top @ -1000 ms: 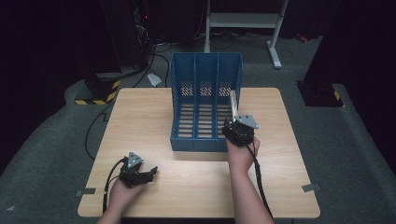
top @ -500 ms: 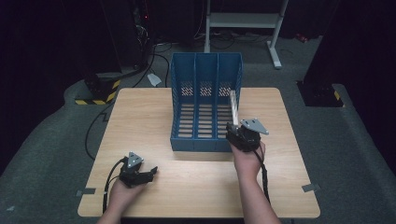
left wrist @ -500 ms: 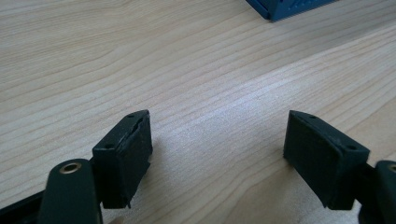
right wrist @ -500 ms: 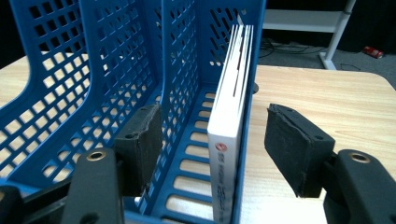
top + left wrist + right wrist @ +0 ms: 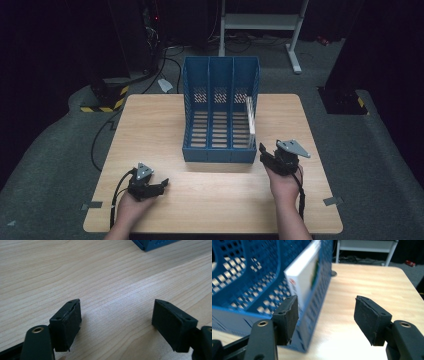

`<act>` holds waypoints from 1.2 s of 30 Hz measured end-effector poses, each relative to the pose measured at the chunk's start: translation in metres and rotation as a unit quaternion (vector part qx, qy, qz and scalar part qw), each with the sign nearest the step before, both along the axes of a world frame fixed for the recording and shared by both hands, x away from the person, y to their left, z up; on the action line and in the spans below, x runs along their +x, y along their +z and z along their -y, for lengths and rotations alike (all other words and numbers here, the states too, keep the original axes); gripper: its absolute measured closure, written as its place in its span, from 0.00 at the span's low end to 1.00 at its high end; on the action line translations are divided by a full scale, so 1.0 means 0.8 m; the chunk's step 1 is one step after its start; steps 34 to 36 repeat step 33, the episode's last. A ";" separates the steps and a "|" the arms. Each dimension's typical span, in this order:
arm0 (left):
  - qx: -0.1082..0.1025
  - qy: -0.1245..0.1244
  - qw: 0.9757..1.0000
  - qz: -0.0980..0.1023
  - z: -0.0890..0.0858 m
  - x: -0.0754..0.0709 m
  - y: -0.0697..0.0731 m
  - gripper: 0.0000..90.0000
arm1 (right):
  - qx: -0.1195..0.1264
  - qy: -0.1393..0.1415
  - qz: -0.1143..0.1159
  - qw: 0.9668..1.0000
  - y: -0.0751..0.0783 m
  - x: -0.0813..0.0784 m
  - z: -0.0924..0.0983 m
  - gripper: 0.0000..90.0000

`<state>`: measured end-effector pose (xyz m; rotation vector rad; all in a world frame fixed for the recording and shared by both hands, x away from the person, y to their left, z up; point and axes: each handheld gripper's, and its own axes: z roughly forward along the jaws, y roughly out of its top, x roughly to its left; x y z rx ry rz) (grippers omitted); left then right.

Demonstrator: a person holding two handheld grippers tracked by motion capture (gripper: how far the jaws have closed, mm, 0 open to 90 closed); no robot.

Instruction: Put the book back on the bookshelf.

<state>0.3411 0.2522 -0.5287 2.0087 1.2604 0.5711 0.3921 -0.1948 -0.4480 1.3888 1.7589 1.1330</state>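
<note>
Book filed, right gripper [image 5: 262,150] clear of the rack [image 5: 220,112].

I read the placing step as done: the book [image 5: 250,116] stands upright in the rack's rightmost slot, and my right jaws, which have just been opening, stand apart with nothing between them. The left gripper [image 5: 159,184] rests wide open and empty on the table [image 5: 150,125]. Next I'd settle the right hand on the table.

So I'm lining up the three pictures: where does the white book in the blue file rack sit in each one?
High view: white book stands in the rightmost slot of the blue file rack, above centre.
Left gripper view: the book isn't there.
Right gripper view: book upper left of centre, inside the rack's wall.
Shared landmark: the rack's near corner.
</note>
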 end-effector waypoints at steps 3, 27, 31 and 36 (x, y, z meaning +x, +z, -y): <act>0.000 0.000 1.000 0.000 0.000 0.000 0.000 0.26 | -0.006 -0.004 -0.013 1.000 -0.013 -0.002 0.015 0.38; -0.001 0.001 1.000 0.001 0.000 0.000 0.000 0.26 | -0.065 0.005 -0.140 0.988 -0.095 -0.014 0.066 0.27; 0.000 0.001 1.000 0.002 0.000 0.000 0.000 0.26 | -0.064 -0.004 -0.143 0.988 -0.095 -0.014 0.065 0.25; 0.000 0.001 1.000 0.002 0.000 0.000 0.000 0.26 | -0.064 -0.007 -0.145 0.987 -0.095 -0.014 0.065 0.22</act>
